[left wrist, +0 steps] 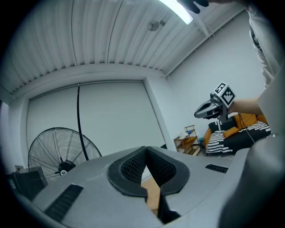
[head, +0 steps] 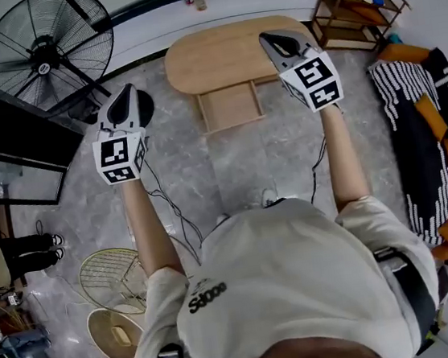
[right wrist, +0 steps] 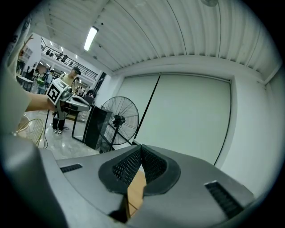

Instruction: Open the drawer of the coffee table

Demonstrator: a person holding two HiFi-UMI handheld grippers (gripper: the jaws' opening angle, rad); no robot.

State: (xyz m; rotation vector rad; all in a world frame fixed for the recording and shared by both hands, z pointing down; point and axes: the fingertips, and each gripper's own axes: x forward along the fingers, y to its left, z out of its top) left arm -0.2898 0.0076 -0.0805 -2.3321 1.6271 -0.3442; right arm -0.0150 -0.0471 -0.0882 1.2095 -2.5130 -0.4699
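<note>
The oval wooden coffee table (head: pixel 221 53) stands ahead of me on the grey floor. Its drawer (head: pixel 231 107) is pulled out toward me and shows an empty wooden inside. My left gripper (head: pixel 126 95) is held up to the left of the table, over the floor, jaws shut on nothing. My right gripper (head: pixel 270 40) hangs above the table's right end, also shut and empty. In the left gripper view the pads (left wrist: pixel 133 165) meet, with table wood below them. The right gripper view shows the same at its pads (right wrist: pixel 153 164).
A large black floor fan (head: pixel 45 54) and a black glass-fronted cabinet (head: pixel 18 151) stand at the left. A small wooden shelf (head: pixel 353 8) is at the back right, a sofa with striped and orange cushions (head: pixel 433 132) along the right. Cables (head: pixel 171 209) and fan grilles (head: pixel 114 277) lie on the floor.
</note>
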